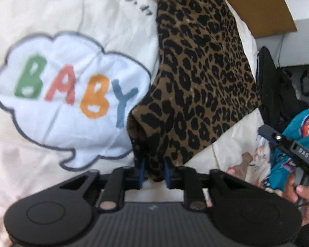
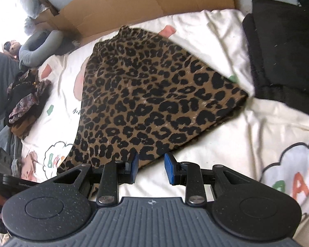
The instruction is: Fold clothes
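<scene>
Two grippers work over a cream sheet (image 2: pixel 226 47) printed with "BABY" clouds. Left gripper (image 1: pixel 154 171): its blue fingers pinch a bunched fold of the leopard-print garment (image 1: pixel 195 72), which runs up the frame's centre. Right gripper (image 2: pixel 150 167): fingers partly apart, gripping nothing, at the garment's lower edge.

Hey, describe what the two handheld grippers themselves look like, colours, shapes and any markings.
Both the left gripper and right gripper are matte black, with a ribbed grey centre plate, two rounded lobes with circular discs, silver pivot screws and blue-padded fingers. In the left wrist view, the right one's side bears white lettering. A dark sleeve shows at that hand.
</scene>
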A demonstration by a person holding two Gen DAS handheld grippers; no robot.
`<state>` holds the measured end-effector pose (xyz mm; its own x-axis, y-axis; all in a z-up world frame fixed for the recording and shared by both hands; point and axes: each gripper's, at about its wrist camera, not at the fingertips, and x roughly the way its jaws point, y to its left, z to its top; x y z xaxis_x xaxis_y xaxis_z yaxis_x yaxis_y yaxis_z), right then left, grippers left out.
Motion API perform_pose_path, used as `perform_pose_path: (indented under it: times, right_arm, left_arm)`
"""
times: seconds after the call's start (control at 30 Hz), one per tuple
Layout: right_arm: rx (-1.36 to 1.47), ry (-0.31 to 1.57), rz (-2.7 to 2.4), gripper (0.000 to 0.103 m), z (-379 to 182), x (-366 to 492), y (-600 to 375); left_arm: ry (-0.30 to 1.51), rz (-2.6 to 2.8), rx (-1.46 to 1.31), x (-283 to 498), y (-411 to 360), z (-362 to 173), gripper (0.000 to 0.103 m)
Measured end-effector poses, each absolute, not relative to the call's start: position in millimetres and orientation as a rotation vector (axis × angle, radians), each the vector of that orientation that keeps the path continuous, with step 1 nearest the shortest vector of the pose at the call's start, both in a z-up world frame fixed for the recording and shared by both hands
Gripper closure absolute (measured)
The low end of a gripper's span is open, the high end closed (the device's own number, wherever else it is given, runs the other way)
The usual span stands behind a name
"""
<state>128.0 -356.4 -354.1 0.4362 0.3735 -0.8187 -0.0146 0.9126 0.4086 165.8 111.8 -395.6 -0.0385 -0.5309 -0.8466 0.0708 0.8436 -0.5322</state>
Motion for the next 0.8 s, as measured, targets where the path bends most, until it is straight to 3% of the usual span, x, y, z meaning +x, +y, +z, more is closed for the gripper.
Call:
perform_pose_path:
  times: [0.03, 0.23, 0.53, 0.8]
  right_arm:
    - [0.372, 1.095, 0.239, 0.073, -352.0, 127.1, -360.2]
    - [0.386, 1.075, 0.192, 0.073, -342.1, 121.9, -374.8]
    - [0.356, 1.101, 0.159, 0.073, -330.3, 107.8, -378.0]
    - [0.29, 1.123, 0.183, 0.073, -323.6, 106.2, -365.3]
  left_arm:
    - [1.531, -0.497, -0.372, 167.3, 114.8, -392.1, 0.058]
    - [1.51, -0.473, -0.539, 169.5, 137.0, -397.5, 0.047]
    - [1.447, -0.52, -0.765, 160.5, 147.9, -426.8, 0.039]
    - [1.408, -0.666, -0.871, 158.6, 150.6, -440.9, 0.041]
